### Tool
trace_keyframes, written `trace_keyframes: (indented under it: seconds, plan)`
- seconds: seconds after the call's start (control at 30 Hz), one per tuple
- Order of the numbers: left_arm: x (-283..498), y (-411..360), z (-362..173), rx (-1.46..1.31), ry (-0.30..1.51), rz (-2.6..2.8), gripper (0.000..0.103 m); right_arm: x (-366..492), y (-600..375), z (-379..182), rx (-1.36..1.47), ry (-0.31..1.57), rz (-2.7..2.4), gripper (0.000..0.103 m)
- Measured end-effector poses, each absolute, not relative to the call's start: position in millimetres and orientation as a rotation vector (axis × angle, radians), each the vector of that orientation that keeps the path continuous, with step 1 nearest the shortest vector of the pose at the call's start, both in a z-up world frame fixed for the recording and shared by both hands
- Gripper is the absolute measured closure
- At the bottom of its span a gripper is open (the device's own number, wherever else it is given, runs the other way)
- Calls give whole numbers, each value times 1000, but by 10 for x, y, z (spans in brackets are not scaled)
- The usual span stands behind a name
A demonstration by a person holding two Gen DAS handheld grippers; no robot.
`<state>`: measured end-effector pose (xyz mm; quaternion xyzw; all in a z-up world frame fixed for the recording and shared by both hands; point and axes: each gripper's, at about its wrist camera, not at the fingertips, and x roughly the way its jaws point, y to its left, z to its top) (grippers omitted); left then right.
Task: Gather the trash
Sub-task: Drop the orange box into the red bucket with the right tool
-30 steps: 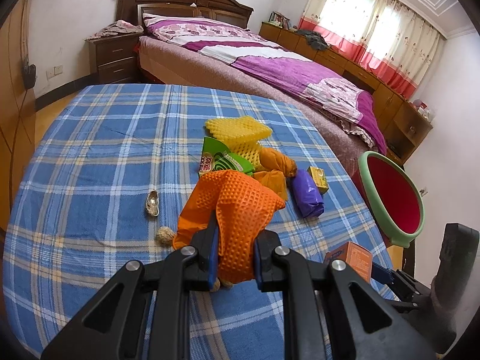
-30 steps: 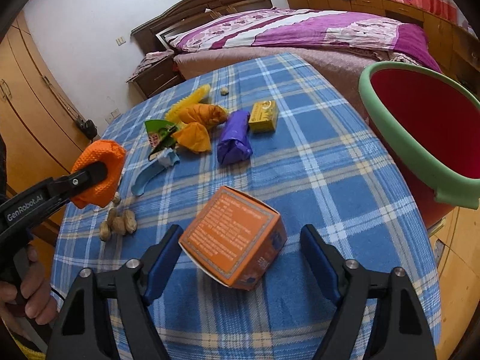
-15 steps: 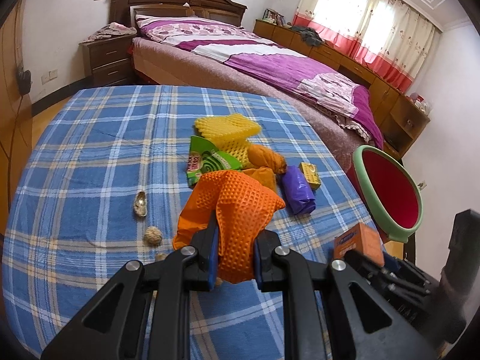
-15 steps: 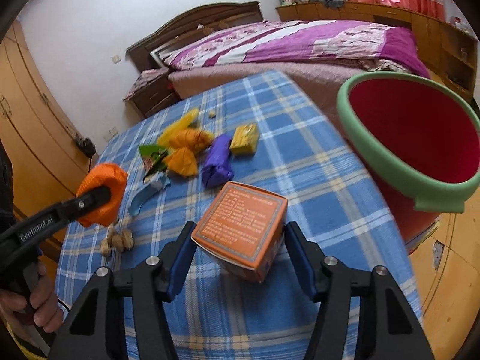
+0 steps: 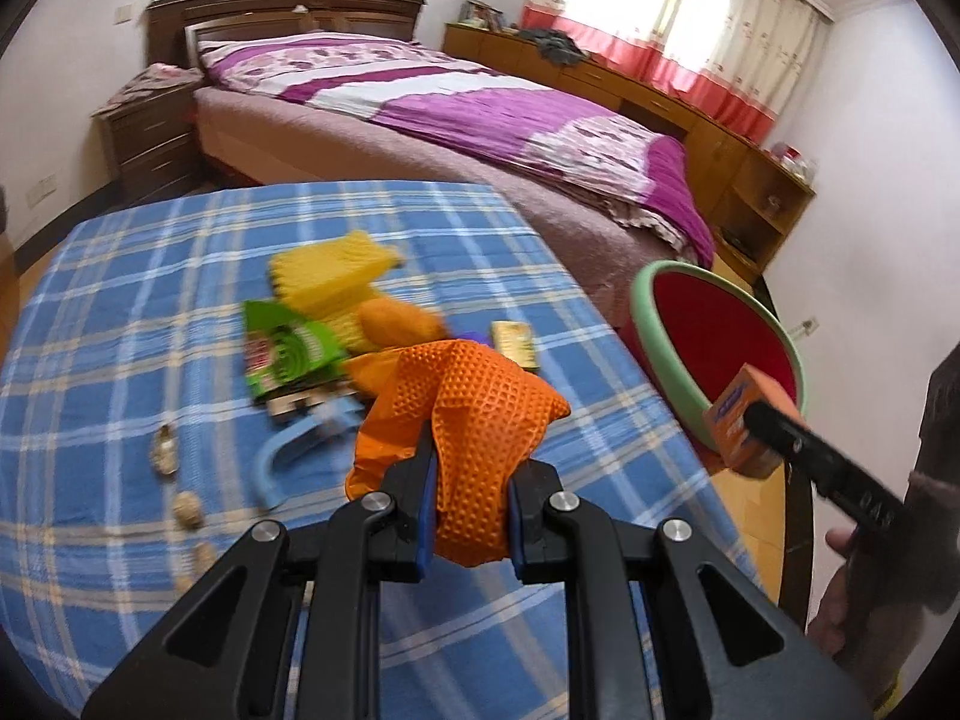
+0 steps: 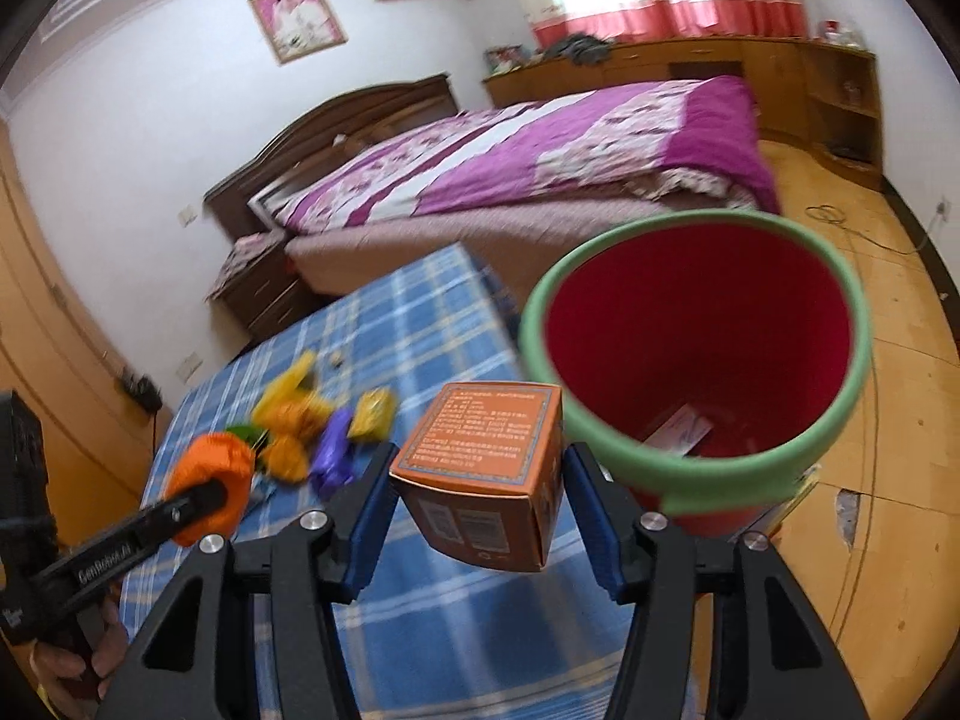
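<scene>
Bright window daylight, motion blur

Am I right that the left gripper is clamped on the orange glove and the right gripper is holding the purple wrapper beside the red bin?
Not quite. The right gripper holds the orange box, not the purple wrapper, which lies on the table; the right wrist view shows it. The left gripper is clamped on the orange glove, beside the red bin.

My 2 cameras each ride a claw, looking forward and down along its fingers, close above the checked table (image 5: 150, 276). The left view faces the bed (image 5: 480, 114); the right faces the red bin (image 6: 696, 360). Both share table, bed and bin.
</scene>
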<state>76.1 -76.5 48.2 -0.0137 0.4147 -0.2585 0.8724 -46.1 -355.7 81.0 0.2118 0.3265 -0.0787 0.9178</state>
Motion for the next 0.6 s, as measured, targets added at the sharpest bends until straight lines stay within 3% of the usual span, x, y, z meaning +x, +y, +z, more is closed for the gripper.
trace_keyframes:
  seconds: [0.6]
  plan:
    - [836,-2099,538,121,850,-738,85,-491,-4574,736,508,618,-326,44]
